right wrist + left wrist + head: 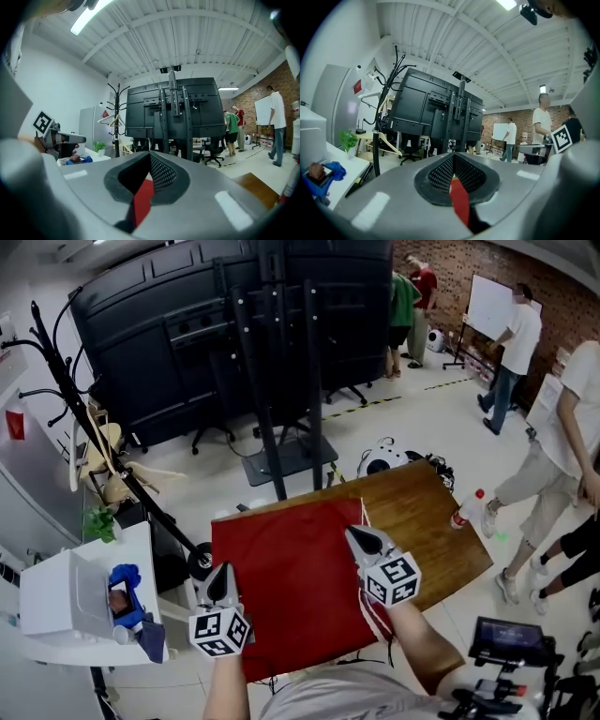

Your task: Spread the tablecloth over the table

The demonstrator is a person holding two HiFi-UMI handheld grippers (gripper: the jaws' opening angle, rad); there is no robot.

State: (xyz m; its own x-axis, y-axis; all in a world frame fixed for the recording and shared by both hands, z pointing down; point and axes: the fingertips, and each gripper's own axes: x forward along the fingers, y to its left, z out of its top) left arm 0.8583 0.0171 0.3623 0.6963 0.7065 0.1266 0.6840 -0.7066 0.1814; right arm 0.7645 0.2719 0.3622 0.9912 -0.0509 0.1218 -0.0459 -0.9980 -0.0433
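Both left gripper (223,570) and right gripper (354,533) clamp the red tablecloth (291,587).

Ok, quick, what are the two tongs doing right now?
Left tongs: shut on the red fabric tablecloth.
Right tongs: shut on the same tablecloth.

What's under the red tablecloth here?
The brown wooden table runs under the red tablecloth; only its right part shows bare. Whatever else lies beneath the cloth is covered.

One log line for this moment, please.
left gripper: shut on tablecloth | right gripper: shut on tablecloth | tablecloth: red, over left part of table | table: right part bare | spread: unfinished
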